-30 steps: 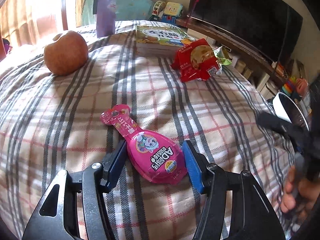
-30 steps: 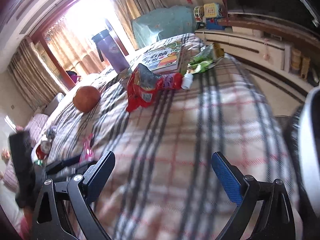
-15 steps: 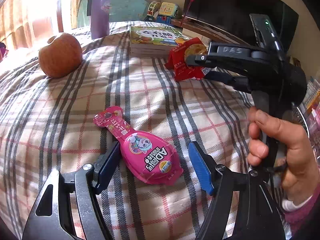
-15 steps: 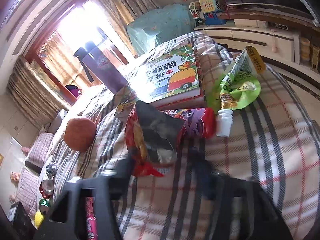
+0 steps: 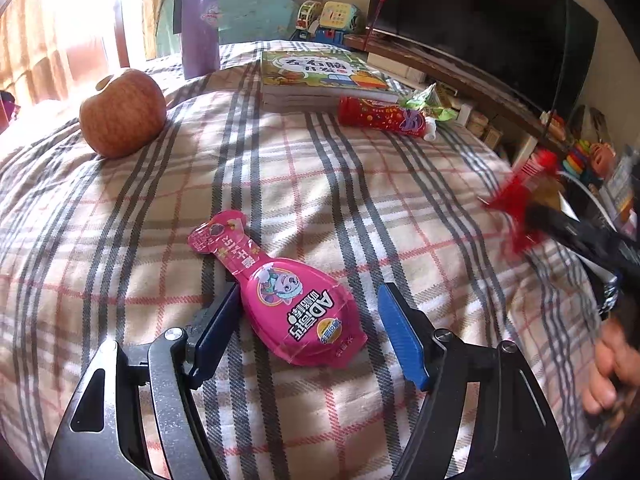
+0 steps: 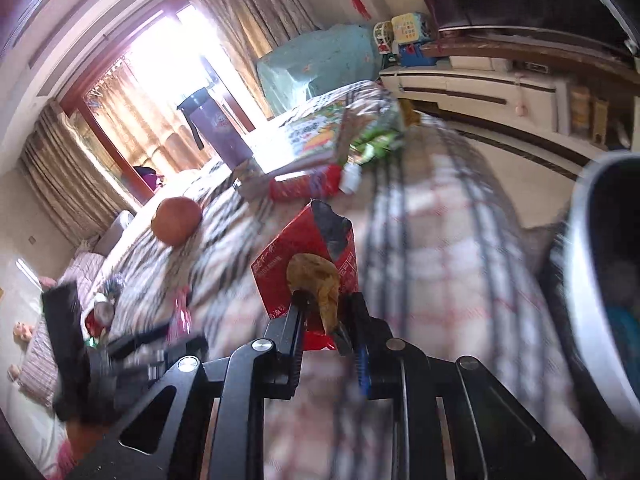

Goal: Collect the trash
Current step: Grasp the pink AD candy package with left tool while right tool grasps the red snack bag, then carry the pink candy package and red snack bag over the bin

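A pink snack pouch (image 5: 280, 292) lies flat on the checked blanket (image 5: 304, 184), between the blue pads of my left gripper (image 5: 310, 322), which stands open around it without pressing. My right gripper (image 6: 326, 316) is shut on a torn red snack wrapper (image 6: 308, 256), lifted off the blanket; in the left wrist view that wrapper (image 5: 520, 200) shows blurred at the right edge. A red tube wrapper (image 5: 380, 116) and a green wrapper (image 5: 428, 104) lie by the book at the far side.
An apple (image 5: 122, 114), a purple flask (image 5: 200, 20) and a stack of picture books (image 5: 320, 76) sit on the blanket. A round white-rimmed bin (image 6: 600, 288) stands at the right beside the bed. A hand (image 5: 612, 376) holds the right tool.
My right gripper reached the red wrapper by the book, shut on it and pulled it away to the right, uncovering the red tube. The left gripper stayed over the pink pouch.
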